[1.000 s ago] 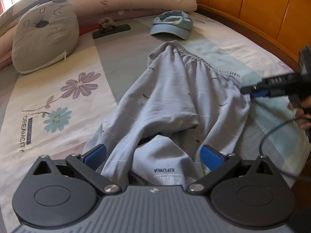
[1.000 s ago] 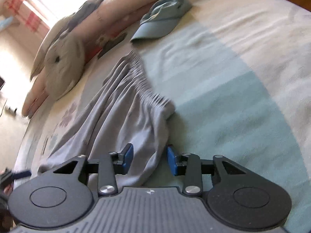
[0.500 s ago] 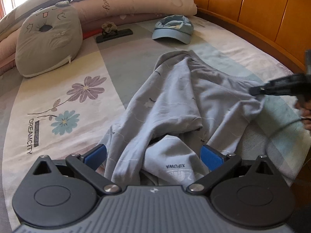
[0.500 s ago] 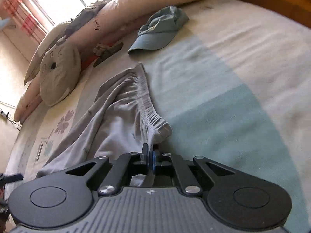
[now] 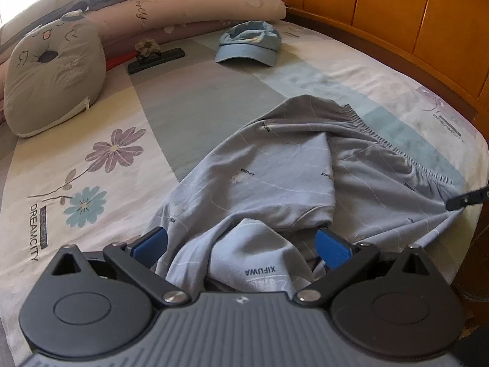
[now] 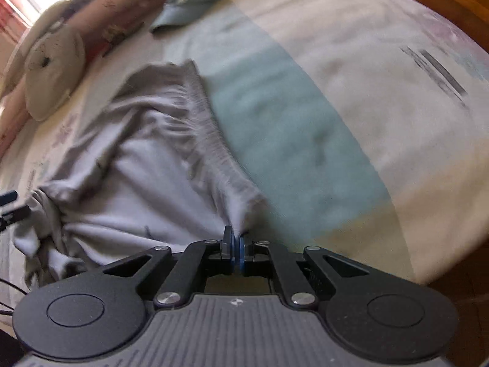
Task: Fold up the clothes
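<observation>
Light grey trousers with an elastic waistband and XIFUWA prints lie rumpled on the bed. My left gripper is open wide over their near end, and a fold of cloth lies loosely between its blue pads. My right gripper pinches the waistband corner between its pads. Its jaws are opening by a hair, with the cloth still held. The left wrist view shows the right gripper's tip at the trousers' right edge. The right wrist view is blurred by motion.
A blue cap lies at the far side of the flowered bedsheet. A grey cat-face cushion, rolled bedding and a dark flat object sit at the back. A wooden bed frame curves along the right.
My right gripper shut on the waistband corner and dragged it toward the near right edge of the bed, so the trousers slid closer and bunched. My left gripper stayed in place, open.
</observation>
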Motion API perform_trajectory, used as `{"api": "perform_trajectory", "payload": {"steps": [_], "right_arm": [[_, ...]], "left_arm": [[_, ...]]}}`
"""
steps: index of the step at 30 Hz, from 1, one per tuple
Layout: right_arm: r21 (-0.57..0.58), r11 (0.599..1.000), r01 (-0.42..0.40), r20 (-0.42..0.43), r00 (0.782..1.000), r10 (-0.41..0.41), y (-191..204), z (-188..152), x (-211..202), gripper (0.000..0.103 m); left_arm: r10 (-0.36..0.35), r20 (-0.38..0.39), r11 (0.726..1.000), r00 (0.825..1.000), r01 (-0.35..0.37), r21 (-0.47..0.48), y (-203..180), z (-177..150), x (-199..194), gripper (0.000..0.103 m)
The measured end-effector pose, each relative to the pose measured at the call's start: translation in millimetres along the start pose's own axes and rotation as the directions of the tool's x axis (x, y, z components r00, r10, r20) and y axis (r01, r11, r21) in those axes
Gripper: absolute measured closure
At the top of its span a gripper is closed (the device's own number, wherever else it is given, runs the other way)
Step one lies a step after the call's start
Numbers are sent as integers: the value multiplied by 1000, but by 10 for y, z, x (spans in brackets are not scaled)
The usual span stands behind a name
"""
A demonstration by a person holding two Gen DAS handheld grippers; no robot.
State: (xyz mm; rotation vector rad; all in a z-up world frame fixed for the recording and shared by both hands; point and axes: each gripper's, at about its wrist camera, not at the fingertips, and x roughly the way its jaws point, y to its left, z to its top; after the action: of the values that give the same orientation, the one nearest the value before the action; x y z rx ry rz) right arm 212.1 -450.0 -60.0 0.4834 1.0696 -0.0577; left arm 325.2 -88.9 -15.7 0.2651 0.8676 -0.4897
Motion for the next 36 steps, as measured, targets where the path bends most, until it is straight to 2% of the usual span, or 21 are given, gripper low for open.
{"api": "perform_trajectory", "payload": {"steps": [3, 6, 9, 13, 16, 20, 22, 24, 28, 30, 33, 36], "right_arm": [[-1, 1000, 9, 73, 997, -9, -87, 92, -176, 91], [-63, 998, 19, 151, 989, -9, -24, 376, -237, 90], [-143, 990, 9, 180, 983, 17, 159, 719, -112, 81], [-274, 959, -72, 144, 983, 115, 604, 965, 225, 71], [-353, 924, -147, 65, 981, 181, 951, 894, 513, 67], [-420, 897, -136, -9, 989, 146, 1236, 704, 852, 56], [-439, 892, -110, -6, 993, 119, 1292, 606, 954, 49], [-441, 887, -134, -11, 990, 144, 1299, 554, 934, 29], [-436, 884, -168, -29, 985, 173, 1315, 515, 954, 14], [-421, 886, -195, -50, 980, 192, 1319, 512, 977, 0], [-397, 896, -200, -57, 979, 194, 1337, 509, 1011, 0], [-419, 889, -184, -65, 983, 173, 1389, 497, 1010, 0]], "left_arm": [[3, 12, 1000, 1000, -3, 2, -3, 43, -12, 1], [12, 22, 1000, 1000, -12, 1, -8, 81, -23, 1], [33, 22, 999, 999, -33, -7, -7, 90, -23, 1], [61, -12, 997, 998, -61, -56, 66, -14, -38, 1], [86, -39, 991, 996, -90, -95, 157, -127, -69, 1], [93, -69, 983, 993, -103, -153, 284, -305, -82, 1], [100, -77, 979, 992, -112, -172, 322, -398, -108, 1], [100, -84, 975, 991, -115, -190, 370, -494, -156, 1], [96, -85, 968, 992, -113, -223, 471, -658, -312, 1], [90, -77, 967, 993, -105, -232, 512, -716, -416, 1], [79, -70, 968, 994, -93, -233, 563, -806, -544, 1], [84, -91, 968, 992, -103, -228, 606, -889, -576, 1]]}}
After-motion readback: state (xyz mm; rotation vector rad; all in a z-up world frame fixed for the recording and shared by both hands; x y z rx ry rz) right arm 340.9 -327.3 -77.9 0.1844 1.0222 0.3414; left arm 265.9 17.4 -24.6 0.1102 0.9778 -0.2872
